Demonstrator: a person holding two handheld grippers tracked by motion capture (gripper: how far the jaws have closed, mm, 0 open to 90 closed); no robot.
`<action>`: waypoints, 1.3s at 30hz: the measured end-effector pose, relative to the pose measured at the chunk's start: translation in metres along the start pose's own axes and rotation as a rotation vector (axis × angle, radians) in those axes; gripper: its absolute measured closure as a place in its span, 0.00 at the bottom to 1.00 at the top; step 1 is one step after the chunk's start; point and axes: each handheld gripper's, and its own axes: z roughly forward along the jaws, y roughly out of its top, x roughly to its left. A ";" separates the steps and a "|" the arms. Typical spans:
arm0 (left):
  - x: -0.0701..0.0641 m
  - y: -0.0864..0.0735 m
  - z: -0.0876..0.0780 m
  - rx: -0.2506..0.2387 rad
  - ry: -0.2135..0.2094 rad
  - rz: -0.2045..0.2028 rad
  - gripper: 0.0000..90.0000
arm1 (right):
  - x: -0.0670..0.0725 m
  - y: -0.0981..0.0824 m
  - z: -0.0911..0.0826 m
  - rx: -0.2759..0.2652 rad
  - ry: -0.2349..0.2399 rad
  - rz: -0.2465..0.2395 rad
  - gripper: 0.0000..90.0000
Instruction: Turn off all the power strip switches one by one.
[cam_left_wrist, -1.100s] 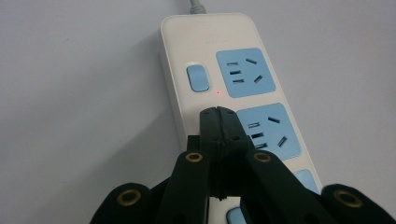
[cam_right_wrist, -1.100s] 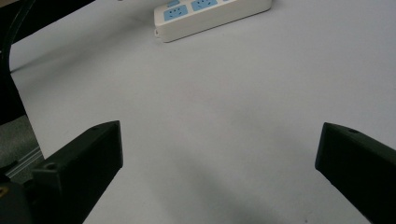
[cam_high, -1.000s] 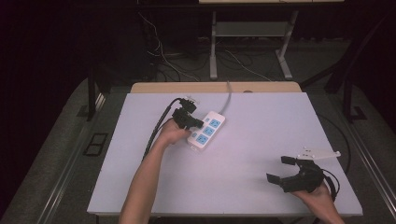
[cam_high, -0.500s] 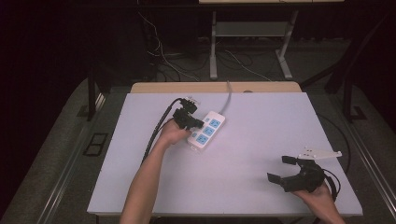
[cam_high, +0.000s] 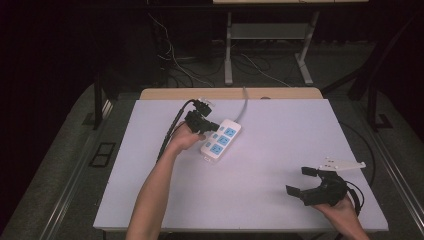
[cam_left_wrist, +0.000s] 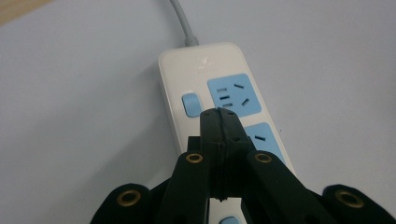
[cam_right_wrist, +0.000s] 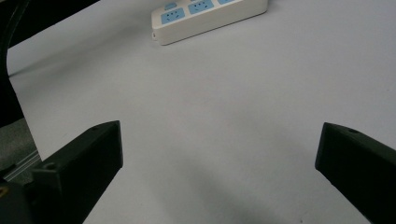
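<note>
Desk: a pale lavender-white top, with a strip of wooden edge showing along its far side.

Power strip: white with blue sockets, lying flat on the far-left part of the desk, set at a slant. Its grey cord runs off the far edge. In the left gripper view a small blue switch sits beside the first blue socket.

Left gripper: held by the person's left hand, right over the power strip. In the left gripper view its fingers are pressed together with nothing between them, tips just above the strip, close to the switch and the first socket. Whether the tips touch the strip I cannot tell. Its black cable trails back along the forearm.

Right gripper: held by the right hand at the near-right corner of the desk, well apart from the power strip. Its fingers stand spread wide over bare desk, gripping nothing. A grey three-cornered plate sits on top of it.

Floor: grey carpet around the desk, with cables and a metal frame beyond the far edge.
</note>
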 end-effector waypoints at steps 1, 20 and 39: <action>0.000 0.002 -0.002 -0.002 0.001 -0.001 0.99 | 0.000 0.000 0.000 -0.001 0.000 0.001 0.01; 0.004 0.032 0.009 0.000 0.024 0.002 0.99 | 0.000 0.000 0.000 0.002 0.006 -0.003 0.01; 0.011 0.019 0.034 0.036 0.028 -0.025 0.99 | 0.000 -0.001 0.000 0.001 0.003 -0.001 0.01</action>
